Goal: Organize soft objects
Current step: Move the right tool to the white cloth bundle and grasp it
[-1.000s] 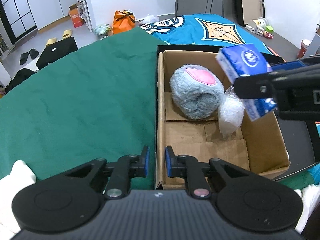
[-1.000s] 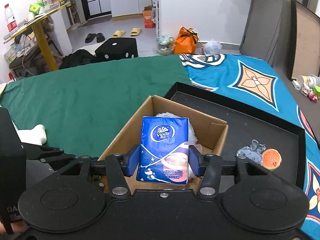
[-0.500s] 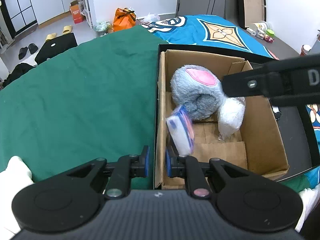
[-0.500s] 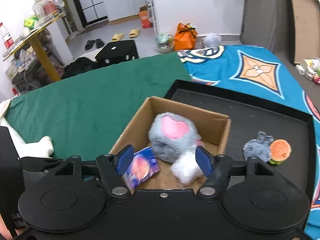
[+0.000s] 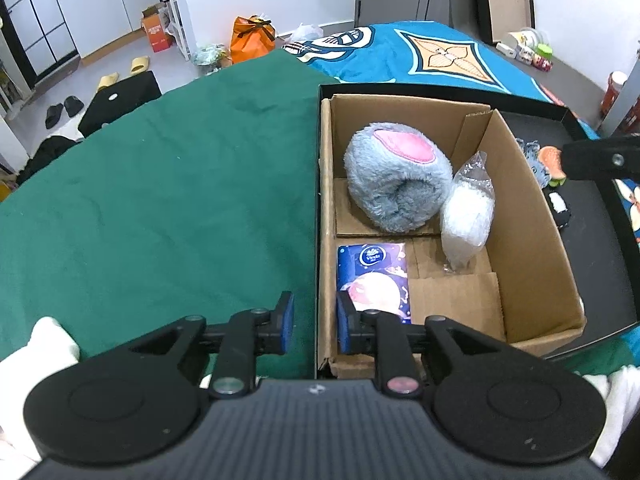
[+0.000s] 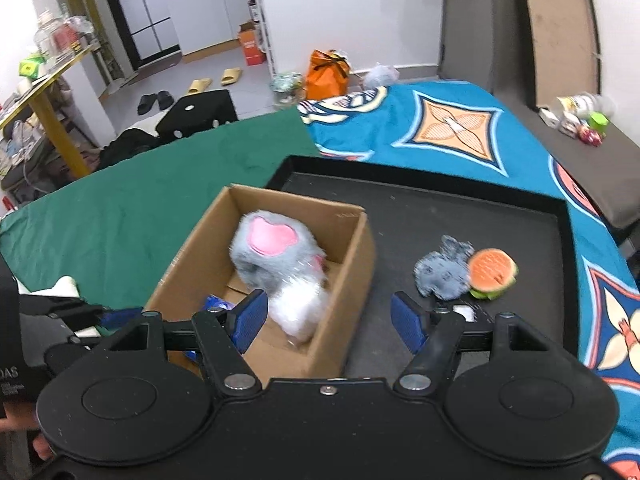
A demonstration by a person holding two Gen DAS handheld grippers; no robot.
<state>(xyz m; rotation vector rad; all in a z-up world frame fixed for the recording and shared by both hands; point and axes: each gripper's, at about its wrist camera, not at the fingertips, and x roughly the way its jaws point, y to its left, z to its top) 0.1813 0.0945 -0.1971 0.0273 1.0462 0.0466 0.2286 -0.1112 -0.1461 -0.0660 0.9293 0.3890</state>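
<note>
Right gripper [image 6: 325, 322] fingers apart, empty

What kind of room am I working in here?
Most likely a lived-in home, not a lab: slippers on the tiled floor, white kitchen cabinets behind, and a cluttered yellow shelf.
</note>
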